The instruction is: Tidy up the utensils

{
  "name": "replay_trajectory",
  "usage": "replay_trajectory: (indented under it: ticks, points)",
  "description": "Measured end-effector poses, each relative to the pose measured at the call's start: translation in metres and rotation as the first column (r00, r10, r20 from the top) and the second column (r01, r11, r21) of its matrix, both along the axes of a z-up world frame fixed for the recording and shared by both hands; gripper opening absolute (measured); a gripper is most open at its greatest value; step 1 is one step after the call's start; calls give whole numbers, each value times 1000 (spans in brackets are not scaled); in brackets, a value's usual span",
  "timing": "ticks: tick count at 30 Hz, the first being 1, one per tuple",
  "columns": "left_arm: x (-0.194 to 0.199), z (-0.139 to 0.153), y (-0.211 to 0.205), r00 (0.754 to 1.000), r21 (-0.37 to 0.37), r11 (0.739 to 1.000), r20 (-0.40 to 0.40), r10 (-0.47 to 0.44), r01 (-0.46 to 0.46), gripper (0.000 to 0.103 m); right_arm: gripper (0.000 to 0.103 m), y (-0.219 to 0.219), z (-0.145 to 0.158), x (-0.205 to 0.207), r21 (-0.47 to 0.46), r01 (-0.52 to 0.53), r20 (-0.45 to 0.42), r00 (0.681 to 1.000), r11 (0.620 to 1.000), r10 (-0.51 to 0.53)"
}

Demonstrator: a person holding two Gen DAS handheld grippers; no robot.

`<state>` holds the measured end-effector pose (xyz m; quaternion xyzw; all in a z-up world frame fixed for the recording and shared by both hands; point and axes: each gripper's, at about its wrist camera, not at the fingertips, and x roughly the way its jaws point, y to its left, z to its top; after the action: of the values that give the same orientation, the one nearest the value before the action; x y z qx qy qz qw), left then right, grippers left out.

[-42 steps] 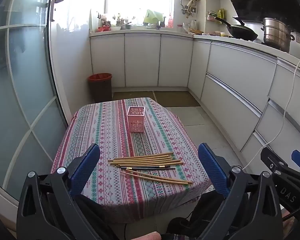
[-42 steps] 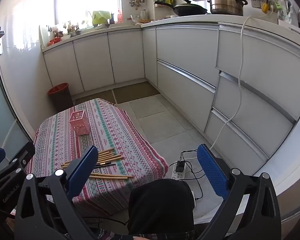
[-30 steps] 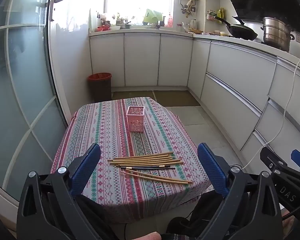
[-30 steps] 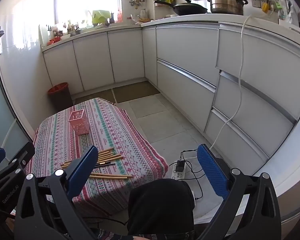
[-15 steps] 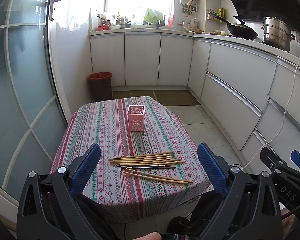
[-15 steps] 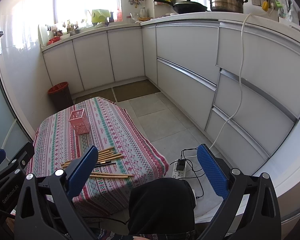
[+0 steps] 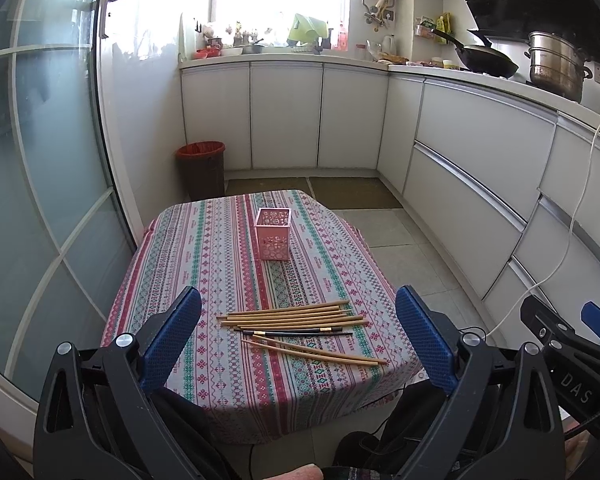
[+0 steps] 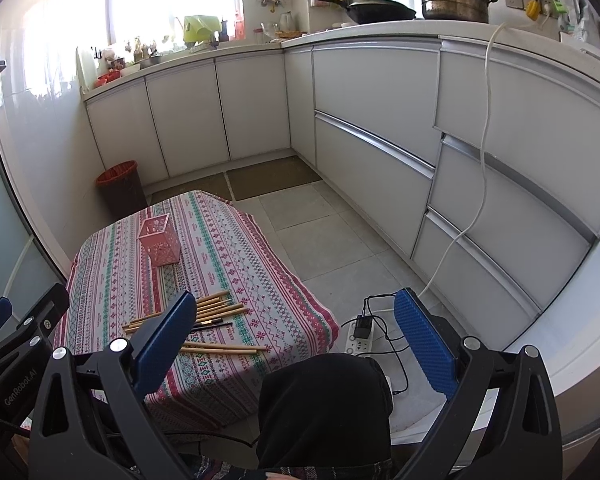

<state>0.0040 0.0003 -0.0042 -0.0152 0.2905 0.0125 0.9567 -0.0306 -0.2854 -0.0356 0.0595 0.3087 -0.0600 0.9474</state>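
Low surface point(image 7: 204, 264) draped in a striped patterned cloth, set in a white-cabinet kitchen, glass door to the left, tiled floor to the right. Near the far half, upright and apart from everything else: a pink perforated holder point(image 7: 273, 239), open-topped, looking empty. Near the front edge: a loose pile of chopsticks point(image 7: 296, 317) lying flat, mostly pale bamboo, roughly parallel and crosswise, with a dark pair point(image 7: 300, 332) among them and two pale ones point(image 7: 316, 351) angled off nearest the edge. Likely light, stiff, thin and smooth, so prone to roll or slip out of a loose pinch; best taken near mid-length, or a little toward the thick end, one or two at a time, starting with the angled strays lying clear of the pile. Thin profile against cloth probably calls for a low, flat approach. Left claw point(image 7: 298, 340) spread wide, held above the front edge, pinching nothing. Right claw point(image 8: 292, 340) likewise spread wide and empty, off to the right of the surface over a dark-clothed knee point(image 8: 324, 404). Nothing between pile and holder. On the floor at right, well clear: a power strip point(image 8: 360, 342) with trailing cables; farther back, a red-lined bin point(image 7: 201, 168).
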Motion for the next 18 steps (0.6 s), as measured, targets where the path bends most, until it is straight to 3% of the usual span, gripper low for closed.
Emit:
replay_trajectory:
  ticks: [18]
  points:
    - [1,-3,-1,1000,1,1000,-12,9,-9,94,96,0,-1,1,3,-1,-5,1000,1000,1]
